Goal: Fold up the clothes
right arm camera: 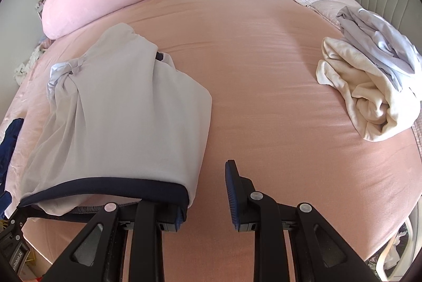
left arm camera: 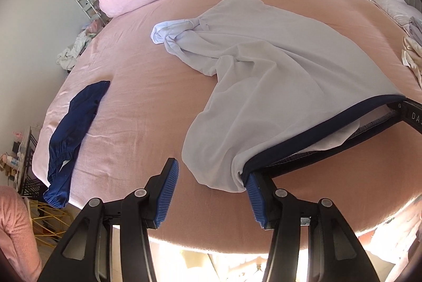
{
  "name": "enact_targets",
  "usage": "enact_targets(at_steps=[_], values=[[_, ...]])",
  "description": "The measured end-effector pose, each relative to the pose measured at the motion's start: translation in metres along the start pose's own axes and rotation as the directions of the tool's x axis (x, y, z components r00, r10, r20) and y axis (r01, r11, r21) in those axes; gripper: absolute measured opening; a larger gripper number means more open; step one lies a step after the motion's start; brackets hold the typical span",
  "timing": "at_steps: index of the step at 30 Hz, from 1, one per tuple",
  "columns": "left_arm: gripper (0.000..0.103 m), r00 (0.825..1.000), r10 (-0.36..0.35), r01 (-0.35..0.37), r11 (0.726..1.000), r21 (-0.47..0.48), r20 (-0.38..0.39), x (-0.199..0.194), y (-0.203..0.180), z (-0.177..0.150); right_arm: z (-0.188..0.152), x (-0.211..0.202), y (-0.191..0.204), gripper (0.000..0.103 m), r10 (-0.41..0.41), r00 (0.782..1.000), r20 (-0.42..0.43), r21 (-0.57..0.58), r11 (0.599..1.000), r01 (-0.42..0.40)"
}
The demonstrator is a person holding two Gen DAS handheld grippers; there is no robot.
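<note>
Standing wide apart, the jaws of the left gripper [left arm camera: 211, 192] have the navy hem of the pale grey garment [left arm camera: 263, 65] draped over the right finger only. Right gripper [right arm camera: 205, 192]: jaws likewise spread, hem hung on its left finger. The garment trails across the pink bed [right arm camera: 263, 70]. Beyond lie navy shorts [left arm camera: 73, 128] and a crumpled clothes pile [right arm camera: 374, 86].
</note>
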State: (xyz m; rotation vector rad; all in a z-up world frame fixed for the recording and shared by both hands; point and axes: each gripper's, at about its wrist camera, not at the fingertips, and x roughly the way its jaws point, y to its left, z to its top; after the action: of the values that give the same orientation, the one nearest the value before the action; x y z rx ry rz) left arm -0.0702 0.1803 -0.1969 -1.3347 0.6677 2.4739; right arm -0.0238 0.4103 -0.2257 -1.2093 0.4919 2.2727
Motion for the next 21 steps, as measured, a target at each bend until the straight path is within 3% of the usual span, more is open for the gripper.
enact_targets(at_steps=[7, 15, 21], values=[[0.049, 0.998, -0.058, 0.057, 0.998, -0.025, -0.033, -0.004, -0.006, -0.008, 0.000, -0.005, -0.014, 0.023, 0.020, 1.000, -0.009, 0.071, 0.997, -0.019], [0.048, 0.981, -0.161, 0.154, 0.986, -0.063, -0.112, 0.003, -0.017, -0.019, 0.004, -0.019, -0.021, 0.023, -0.059, 0.998, 0.029, 0.060, 0.997, 0.057], [0.049, 0.975, -0.170, 0.161, 0.984, -0.073, -0.141, 0.013, -0.017, -0.025, 0.002, -0.019, -0.030, 0.023, -0.061, 0.998, 0.006, 0.073, 0.995, 0.060]])
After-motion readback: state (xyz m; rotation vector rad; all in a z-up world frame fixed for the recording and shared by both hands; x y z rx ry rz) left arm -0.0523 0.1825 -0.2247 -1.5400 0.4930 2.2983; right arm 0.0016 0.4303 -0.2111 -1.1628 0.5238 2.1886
